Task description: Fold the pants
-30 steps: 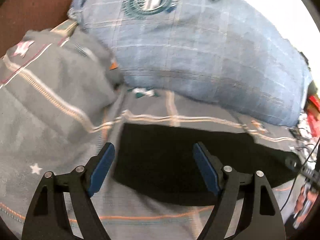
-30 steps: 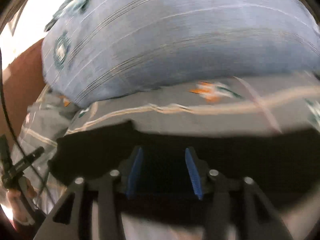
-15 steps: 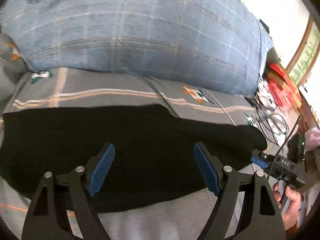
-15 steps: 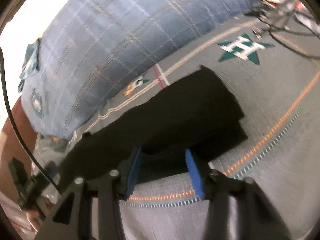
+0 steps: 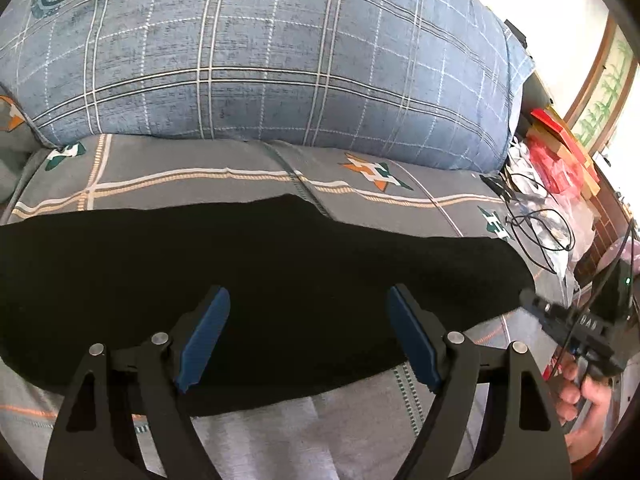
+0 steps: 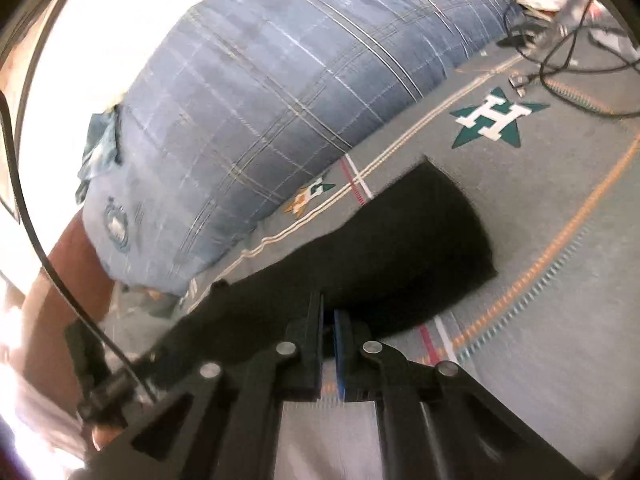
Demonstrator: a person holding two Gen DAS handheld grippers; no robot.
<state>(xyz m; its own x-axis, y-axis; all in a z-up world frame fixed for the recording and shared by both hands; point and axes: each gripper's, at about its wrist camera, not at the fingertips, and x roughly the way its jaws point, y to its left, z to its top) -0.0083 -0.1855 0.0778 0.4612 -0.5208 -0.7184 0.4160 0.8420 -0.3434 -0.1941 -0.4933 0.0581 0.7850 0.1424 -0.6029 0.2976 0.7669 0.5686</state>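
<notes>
The black pants lie folded in a long band across the grey patterned bed sheet. My left gripper is open, its blue pads wide apart just above the near part of the pants. In the right wrist view the pants end in a squared edge at the right. My right gripper has its jaws nearly closed at the near edge of the pants; whether cloth is pinched between them is hidden. The right gripper also shows at the far right of the left wrist view, held by a hand.
A big blue plaid pillow lies along the far side of the bed. Black cables and red packages lie at the right end. Cables also lie on the sheet in the right wrist view.
My right gripper's jaws have closed from a clear gap to almost together at the pants' near edge. The left gripper swung right along the pants and stayed open.
</notes>
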